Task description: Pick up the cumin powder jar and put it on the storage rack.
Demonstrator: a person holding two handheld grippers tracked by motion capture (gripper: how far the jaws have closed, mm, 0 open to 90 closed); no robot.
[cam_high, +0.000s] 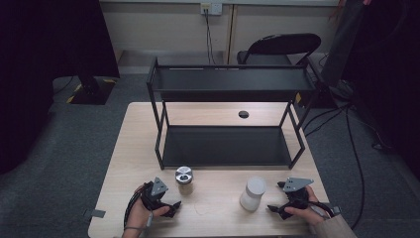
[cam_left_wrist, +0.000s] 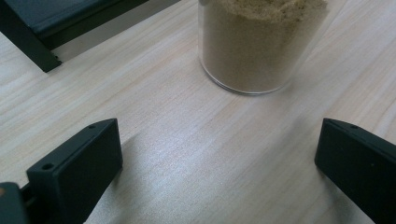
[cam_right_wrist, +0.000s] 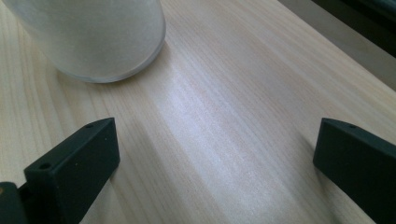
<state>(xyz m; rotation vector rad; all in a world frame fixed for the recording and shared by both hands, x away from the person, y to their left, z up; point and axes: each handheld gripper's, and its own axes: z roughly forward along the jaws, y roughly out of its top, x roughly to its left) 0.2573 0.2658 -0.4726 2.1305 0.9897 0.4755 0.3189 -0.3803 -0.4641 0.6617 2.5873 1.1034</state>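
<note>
Both tools spread and empty on the table (cam_high: 218, 208): left tool (cam_high: 171, 207) with upright spice jar (cam_high: 184, 179) near at 1 o'clock, right tool (cam_high: 274, 209) with upright white jar (cam_high: 253, 193) closer at 10 o'clock, rack (cam_high: 228, 144) beyond at 12.

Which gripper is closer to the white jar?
Right. The right gripper sits just beside the white jar, jaws open, not touching. The left gripper is farther off across the table, by the jar of tan powder.
</note>
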